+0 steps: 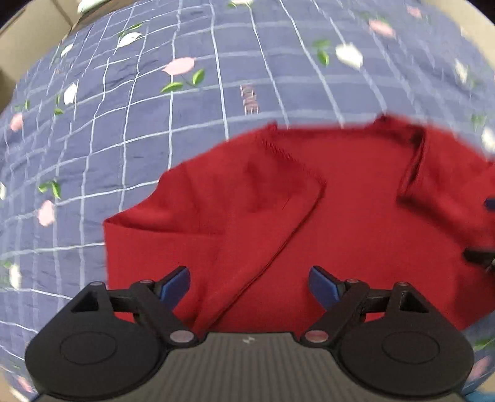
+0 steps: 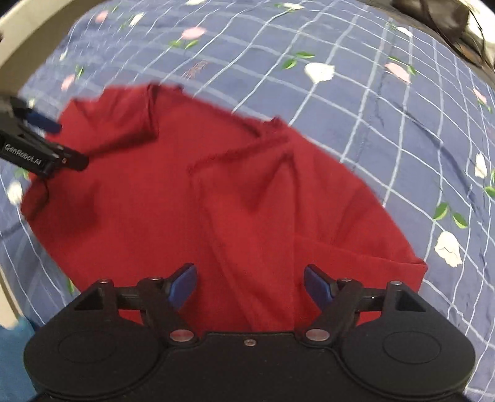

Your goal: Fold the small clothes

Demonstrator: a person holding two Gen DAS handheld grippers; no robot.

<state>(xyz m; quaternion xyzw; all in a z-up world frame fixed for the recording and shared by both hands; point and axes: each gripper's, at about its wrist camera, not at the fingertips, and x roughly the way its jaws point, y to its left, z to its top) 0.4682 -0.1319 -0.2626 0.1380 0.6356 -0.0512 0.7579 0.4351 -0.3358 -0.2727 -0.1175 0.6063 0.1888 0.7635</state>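
Note:
A small red garment point(image 1: 324, 216) lies spread on a blue checked bedsheet with flowers point(image 1: 123, 139), one sleeve folded in across its body. My left gripper point(image 1: 249, 284) hovers open above its near edge, blue pads wide apart and nothing between them. In the right wrist view the same red garment point(image 2: 173, 201) fills the middle, a folded flap lying on its right half. My right gripper point(image 2: 250, 286) is open over the near hem, empty. The left gripper point(image 2: 46, 139) shows at the left edge above the garment's far sleeve.
The bedsheet point(image 2: 386, 108) stretches around the garment on all sides. A dark bag-like object point(image 2: 439, 18) lies at the far right corner. A beige surface point(image 1: 31, 27) borders the bed at the upper left. Something blue point(image 2: 12, 337) sits at the lower left.

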